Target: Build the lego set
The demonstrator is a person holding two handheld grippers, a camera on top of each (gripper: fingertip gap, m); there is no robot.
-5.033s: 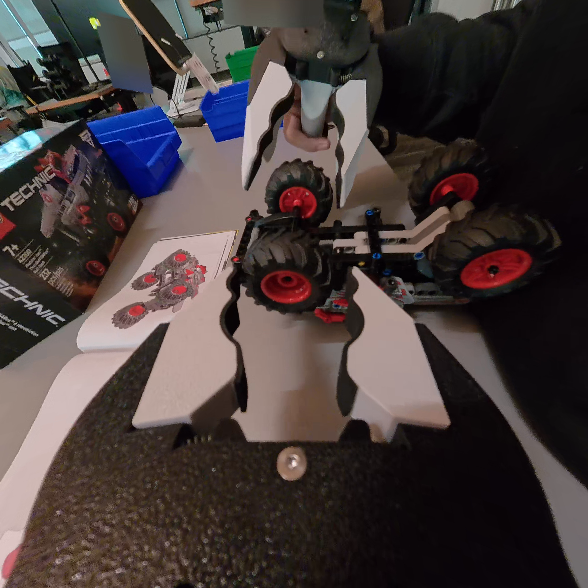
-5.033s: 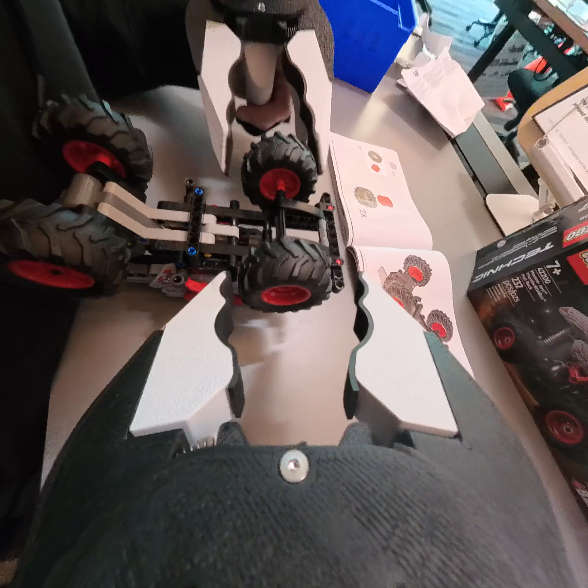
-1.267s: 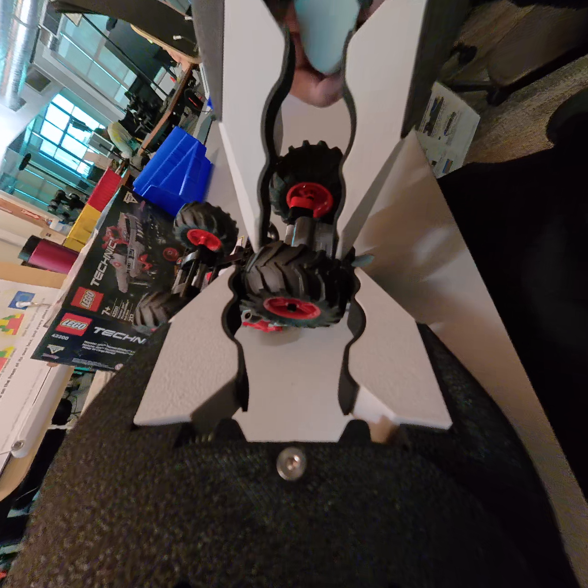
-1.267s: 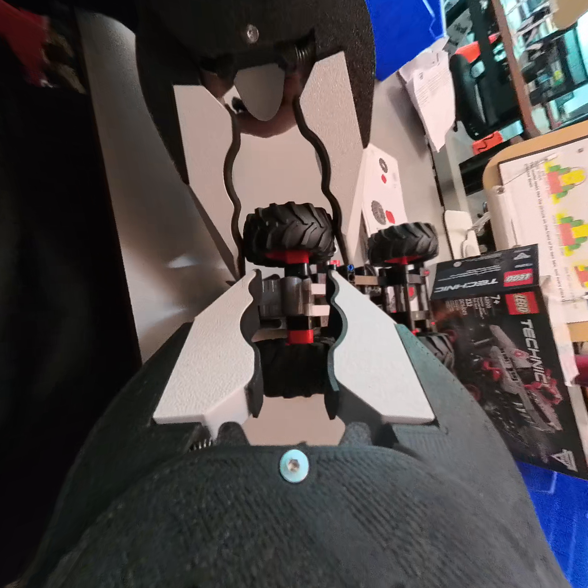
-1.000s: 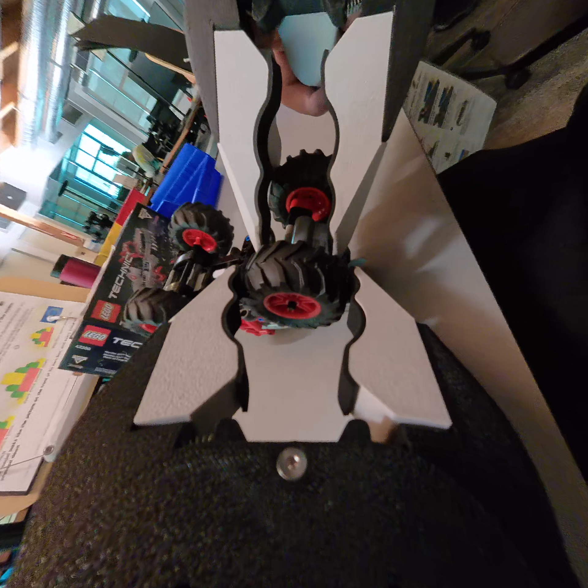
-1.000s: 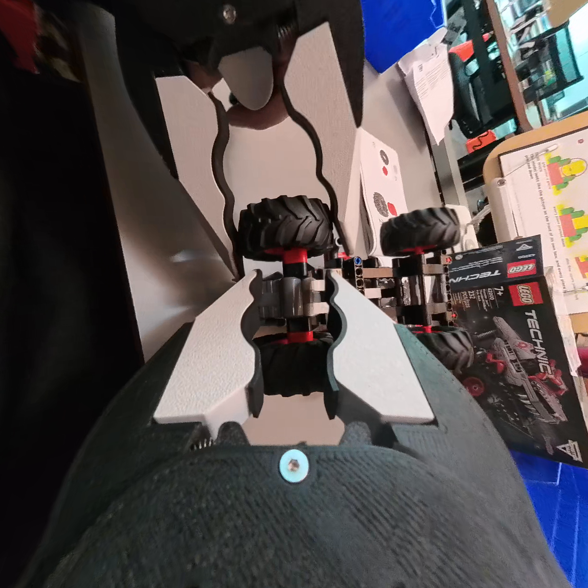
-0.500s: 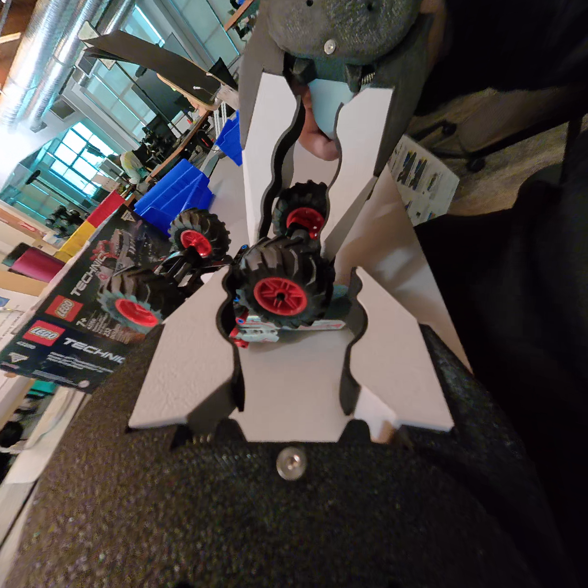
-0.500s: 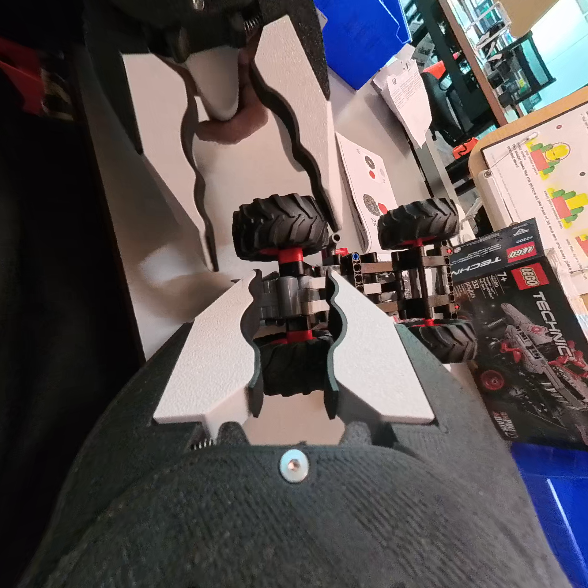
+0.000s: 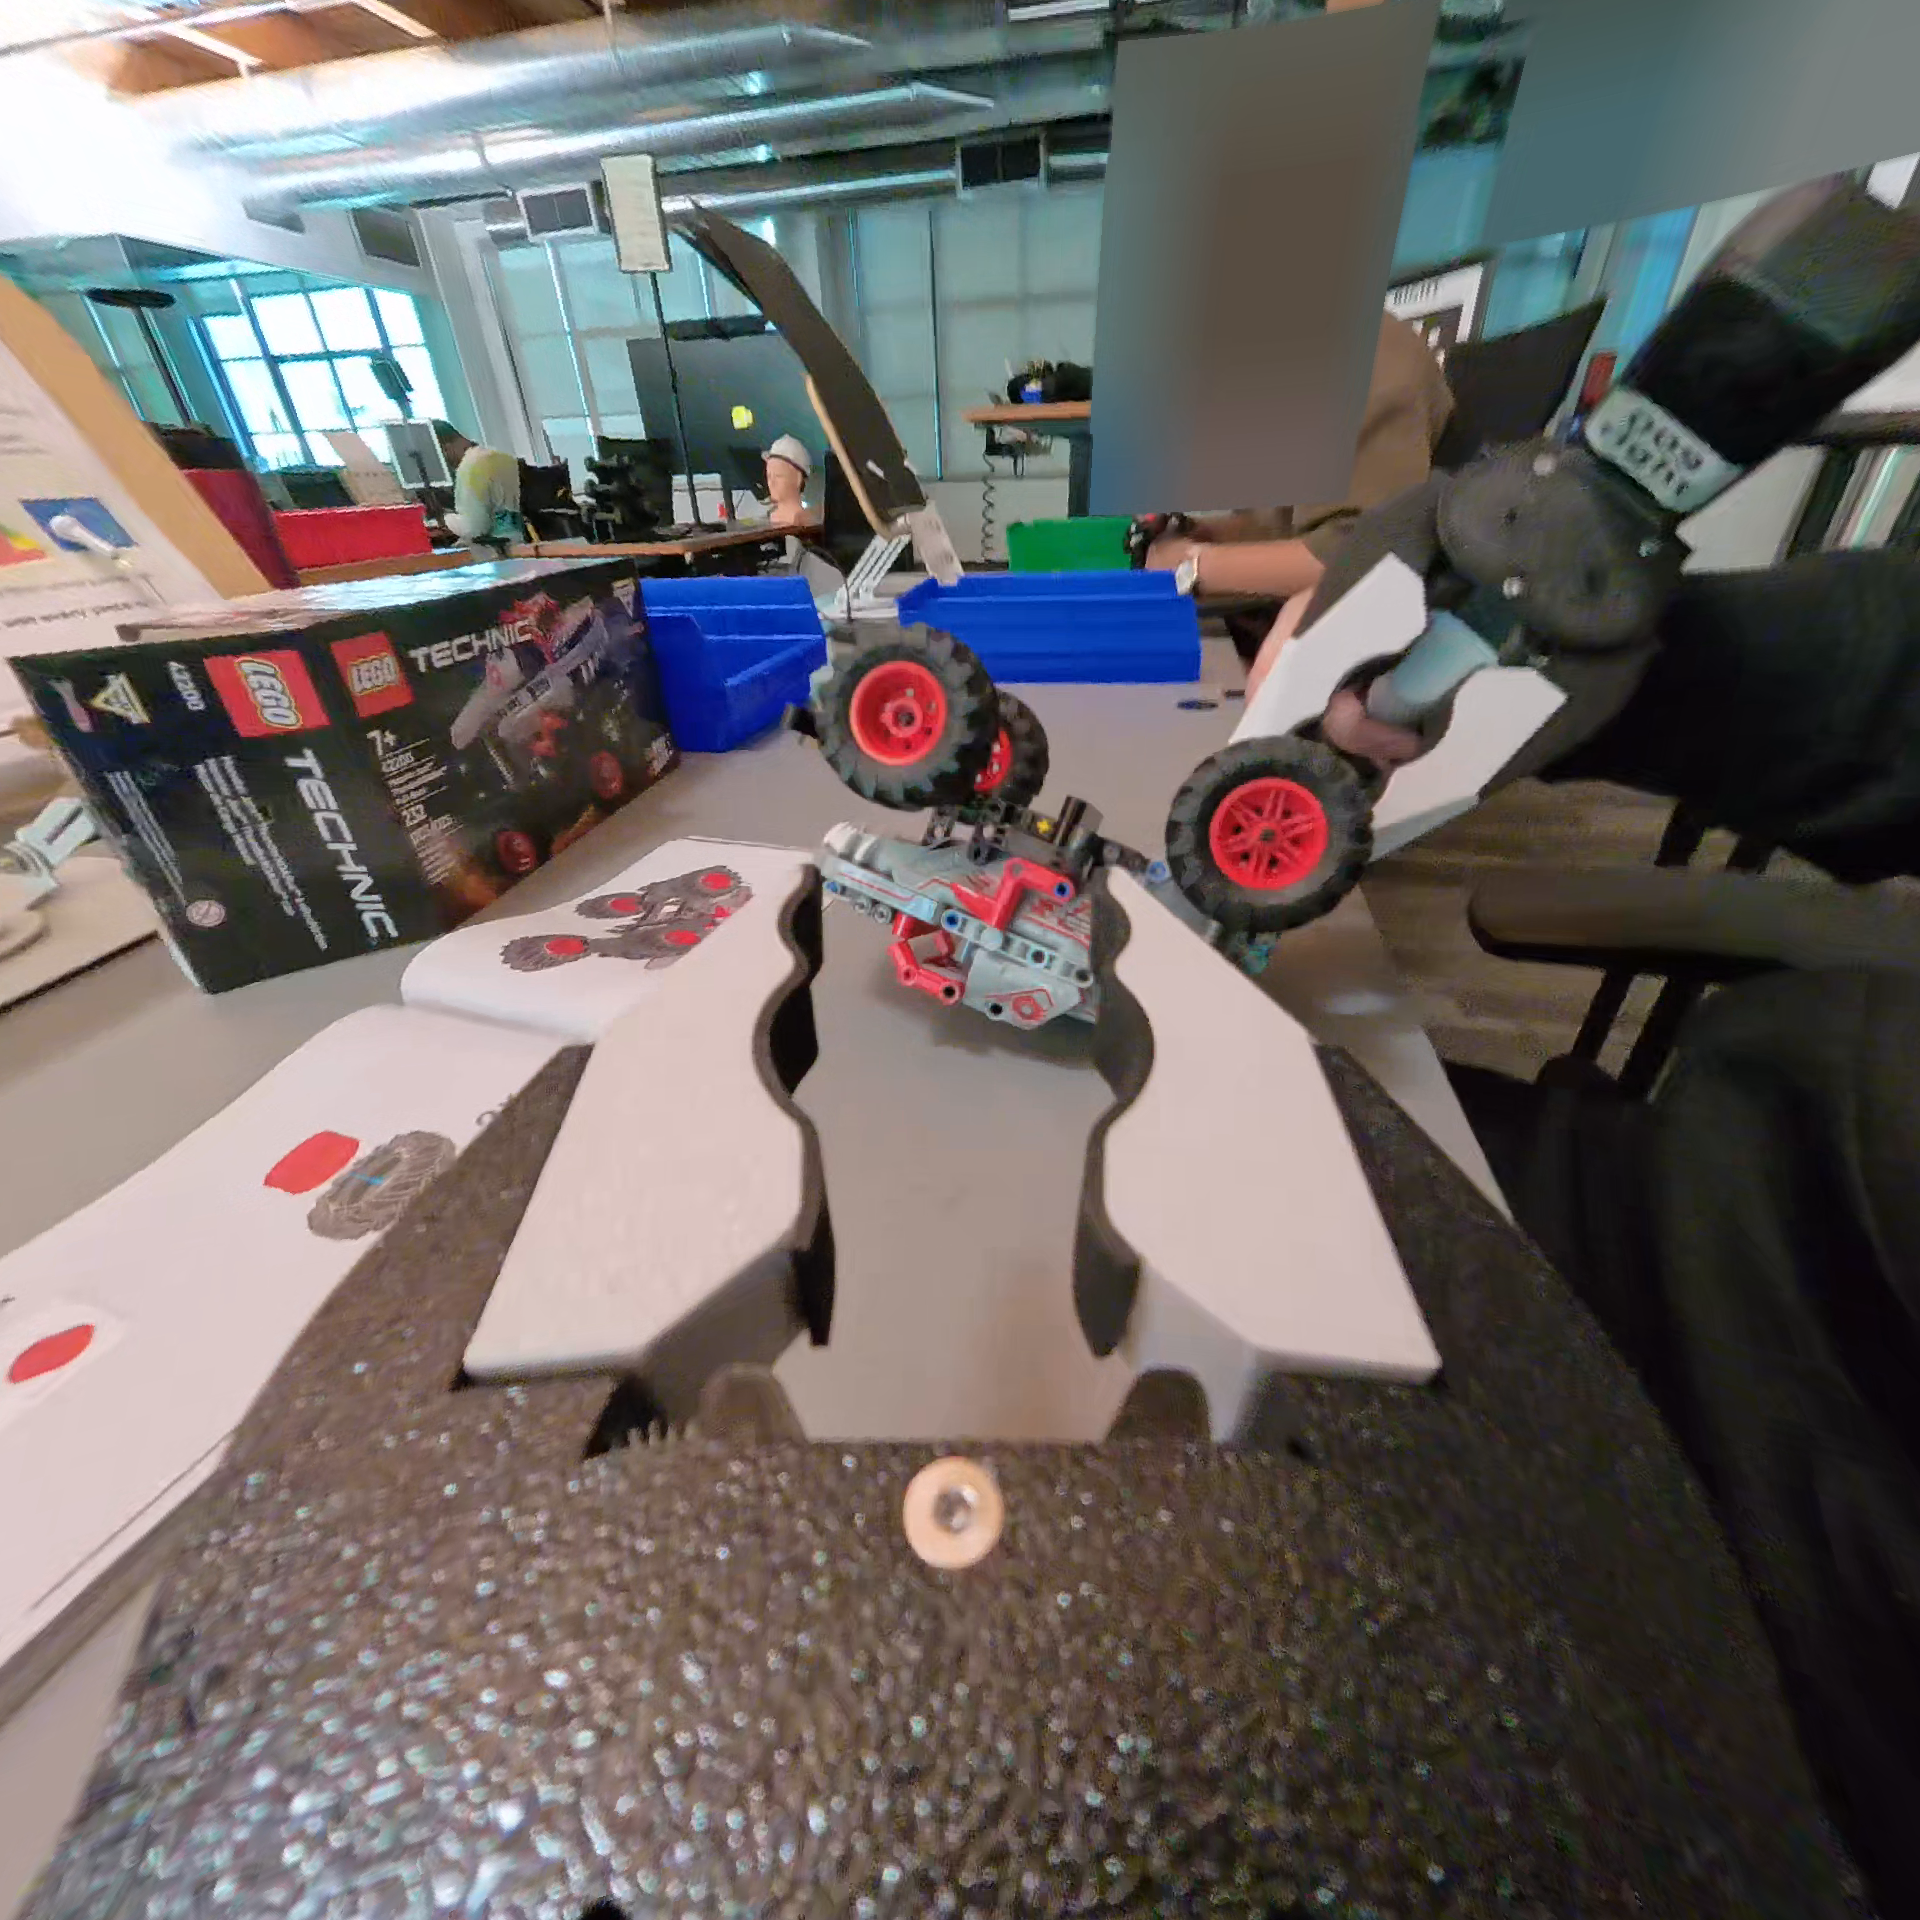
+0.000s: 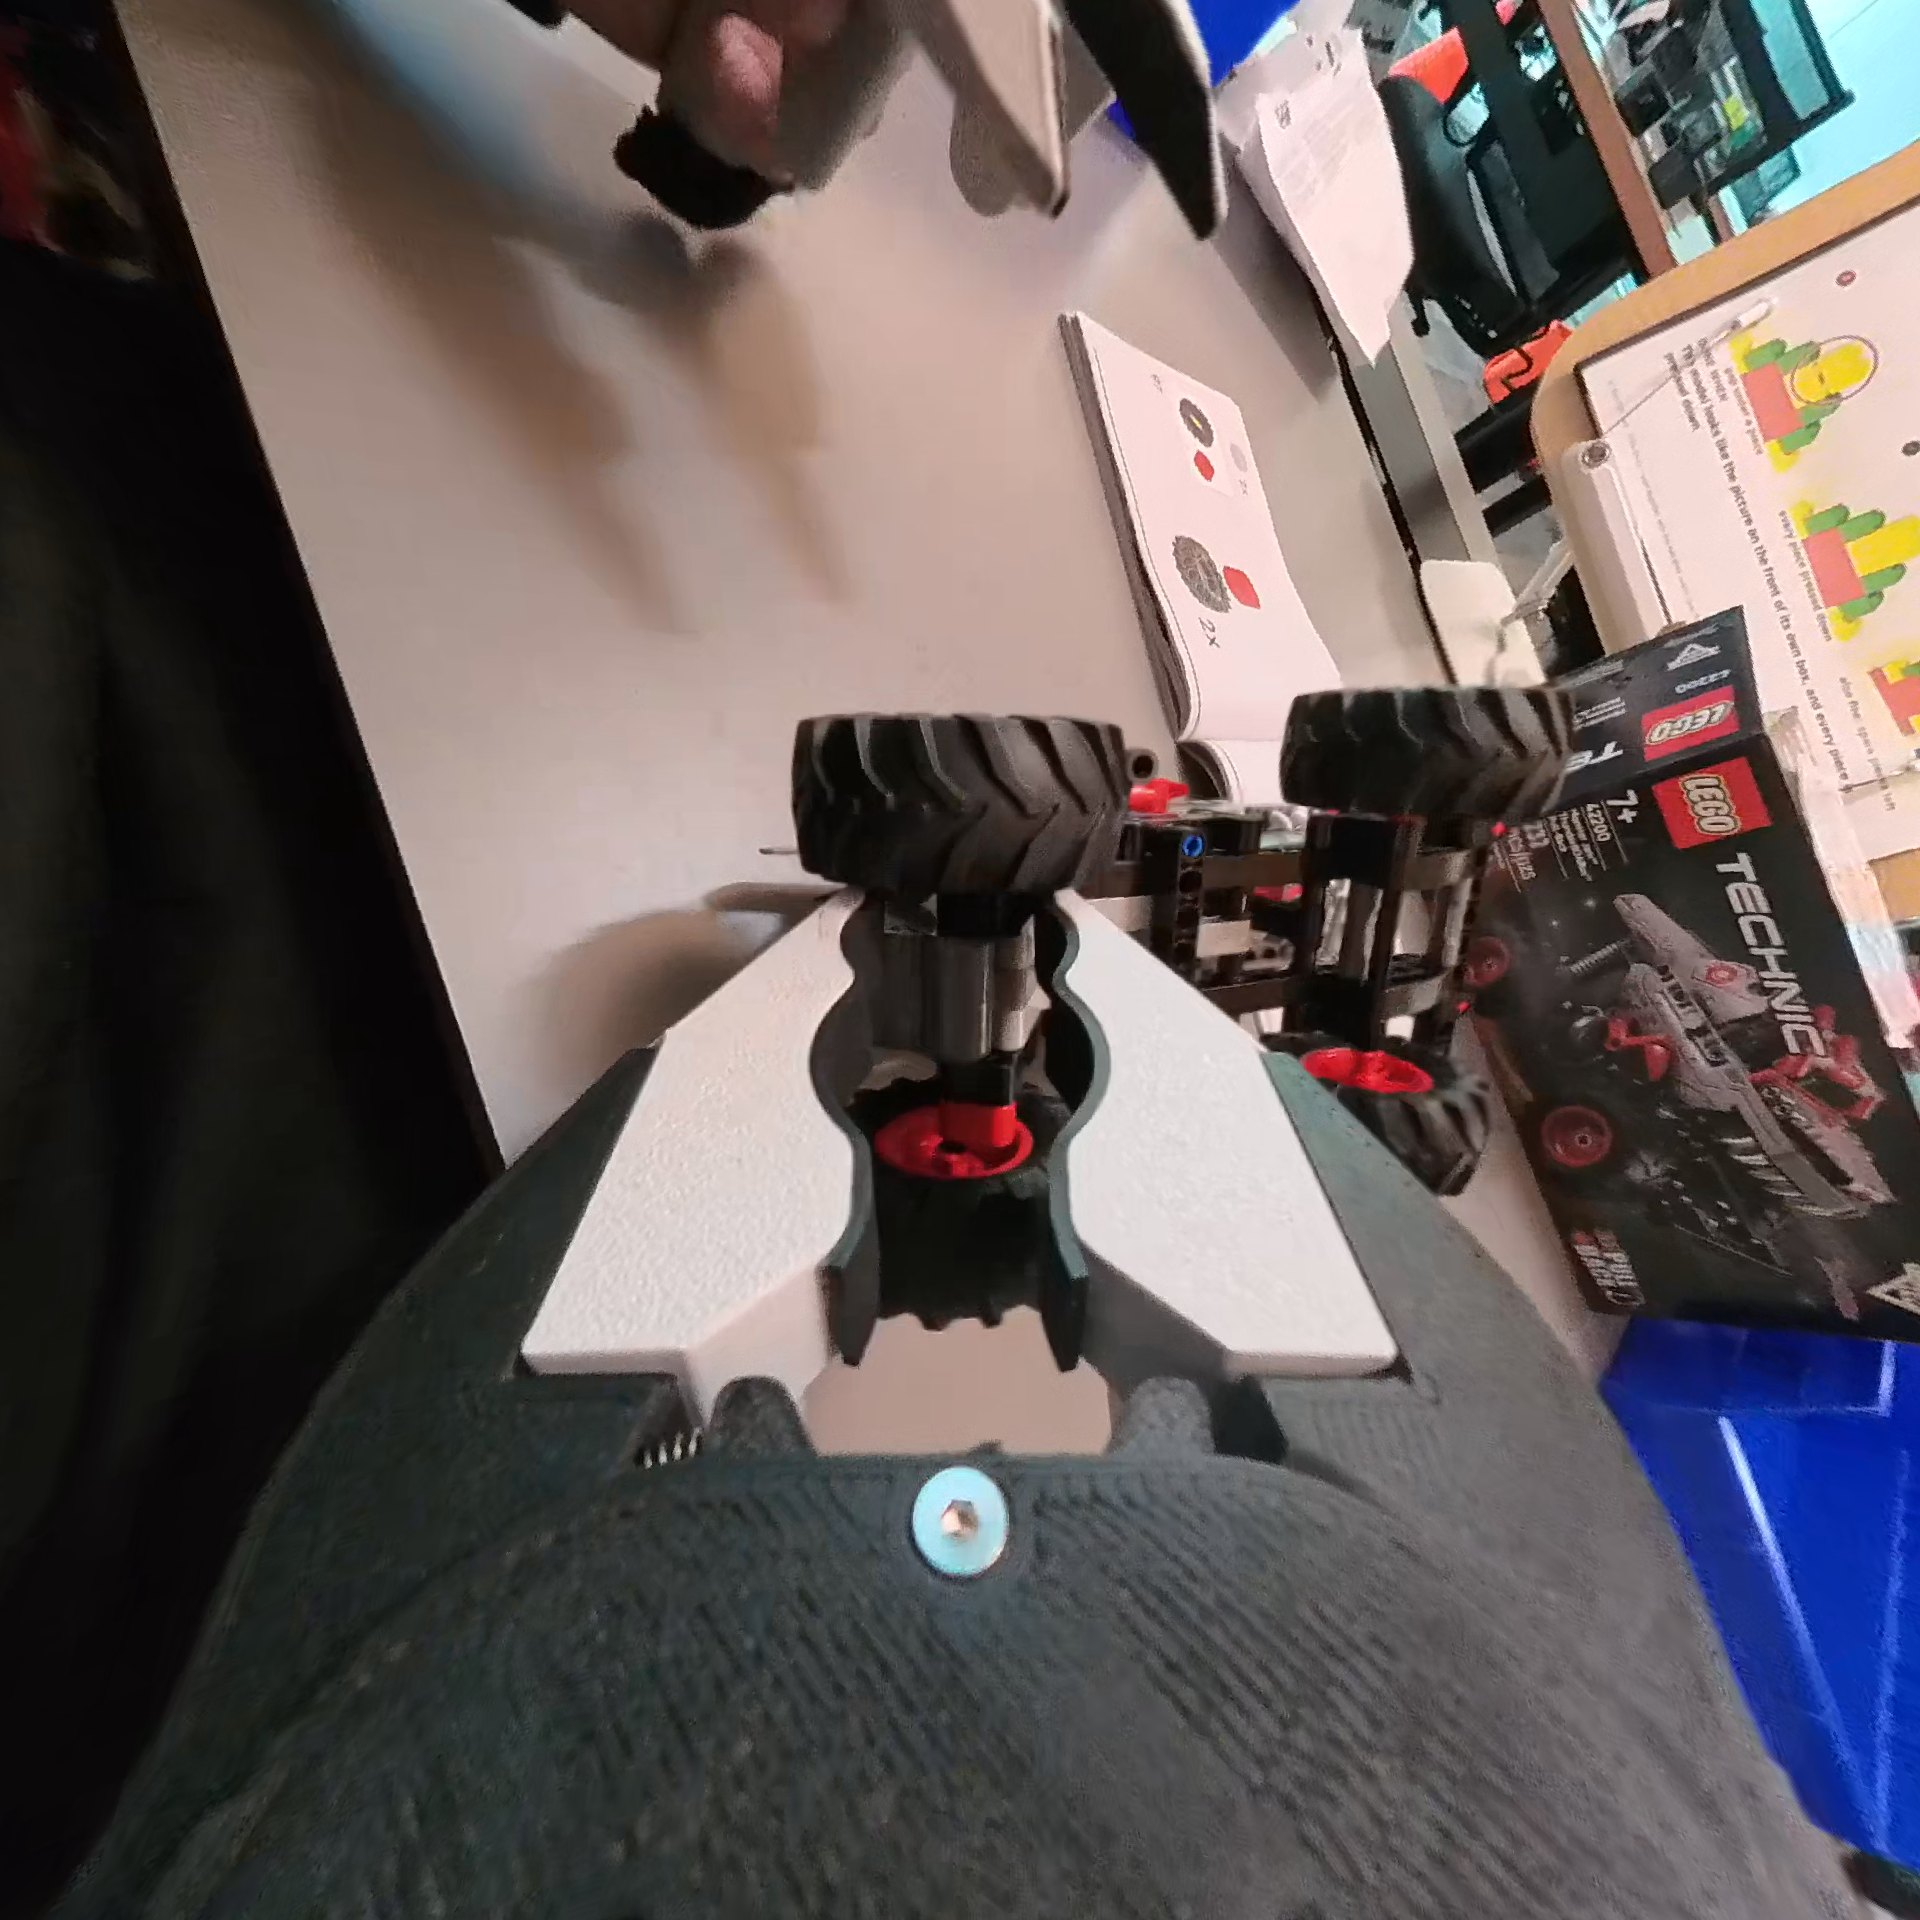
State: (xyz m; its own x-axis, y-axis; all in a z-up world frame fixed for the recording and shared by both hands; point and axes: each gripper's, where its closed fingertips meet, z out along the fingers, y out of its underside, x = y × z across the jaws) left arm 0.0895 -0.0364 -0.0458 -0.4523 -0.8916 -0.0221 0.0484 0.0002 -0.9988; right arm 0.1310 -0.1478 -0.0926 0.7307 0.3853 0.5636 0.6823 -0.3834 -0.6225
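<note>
The Lego monster truck (image 9: 987, 925), with a grey and red body and black tyres on red hubs, hangs tilted above the grey table (image 9: 935, 1143). My right gripper (image 10: 956, 935) is shut on the truck's axle (image 10: 961, 997) between two tyres. It also shows in the left wrist view (image 9: 1314, 790), coming in from the upper right. My left gripper (image 9: 956, 935) is open and empty, its tips on either side of the truck's body without gripping it. In the right wrist view the left gripper (image 10: 1127, 213) is a blur at the top, apart from the truck.
The Lego box (image 9: 343, 769) stands at the left, also seen in the right wrist view (image 10: 1714, 987). An open instruction booklet (image 9: 582, 935) lies in front of it. Blue bins (image 9: 727, 665) stand behind. The table edge and a person in dark clothing are at the right. Across from one pair of fingers to the other is roughly 12 cm.
My left gripper has drawn back from the tyre it was around and turned level. My right gripper keeps its hold on the axle, and the truck now hangs tilted from it.
</note>
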